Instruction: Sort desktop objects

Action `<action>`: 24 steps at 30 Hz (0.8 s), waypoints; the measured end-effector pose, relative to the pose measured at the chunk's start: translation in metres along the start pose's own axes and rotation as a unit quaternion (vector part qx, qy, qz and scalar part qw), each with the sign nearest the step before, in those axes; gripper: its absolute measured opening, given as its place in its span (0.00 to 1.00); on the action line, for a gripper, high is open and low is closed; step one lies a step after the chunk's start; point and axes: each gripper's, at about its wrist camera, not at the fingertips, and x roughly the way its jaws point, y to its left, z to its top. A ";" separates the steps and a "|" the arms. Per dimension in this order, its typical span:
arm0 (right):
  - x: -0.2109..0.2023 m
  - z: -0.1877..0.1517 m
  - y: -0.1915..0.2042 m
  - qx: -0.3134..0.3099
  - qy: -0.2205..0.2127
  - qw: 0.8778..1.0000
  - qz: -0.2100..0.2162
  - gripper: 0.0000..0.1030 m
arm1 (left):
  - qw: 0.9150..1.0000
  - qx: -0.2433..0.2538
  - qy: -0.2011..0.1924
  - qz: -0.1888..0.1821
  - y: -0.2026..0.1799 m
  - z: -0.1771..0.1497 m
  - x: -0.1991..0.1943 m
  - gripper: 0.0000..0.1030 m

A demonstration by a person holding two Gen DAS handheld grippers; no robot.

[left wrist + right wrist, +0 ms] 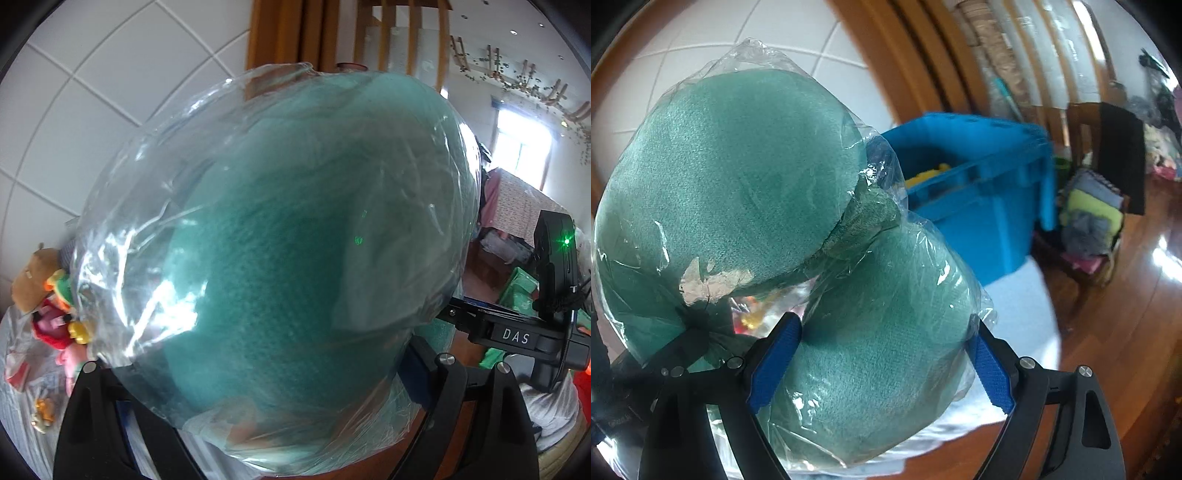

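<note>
Green neck pillow (724,166) in clear plastic wrap, U-shaped plush, lifted off the surface and held between both tools. One arm of the U wedged between the blue pads (775,365) of the right hand-held gripper (882,365); pads pressing the plush on both sides, so clenched on it, jaws wide. Other arm of the U fills the left wrist view as a big green bulge (295,240); left hand-held gripper (266,373) black fingers flank its lower end, plastic bunched between them, wide grasp on the pillow. Pads mostly hidden there behind the wrap. Right tool's body, marked DAS (517,336), visible at the right edge of the left view, green LED lit.

Behind the pillow, right view: blue plastic crate (982,199) on the pale surface (1019,314), something yellow inside. Folded cloths (1089,218) stacked further right on a wooden chair, wood floor (1137,332) beyond. Left view, low left: heap of plush toys (48,295) on the surface, partly in plastic bags. White tiled wall (110,92) behind.
</note>
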 end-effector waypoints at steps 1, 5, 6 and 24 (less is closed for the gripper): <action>-0.002 0.006 -0.013 -0.001 0.000 1.000 -0.002 0.86 | 1.000 0.000 -0.001 -0.001 0.006 0.007 0.016 0.89; -0.009 0.037 -0.054 -0.012 -0.001 1.000 -0.004 0.86 | 1.000 -0.009 -0.010 0.002 -0.012 0.004 0.052 0.89; -0.011 0.044 -0.059 -0.016 -0.001 1.000 -0.003 0.86 | 1.000 -0.010 -0.012 0.003 -0.020 -0.002 0.059 0.89; 0.041 0.235 -0.045 -0.054 -0.043 0.996 0.063 0.86 | 0.996 0.016 -0.073 0.053 0.012 0.074 0.052 0.89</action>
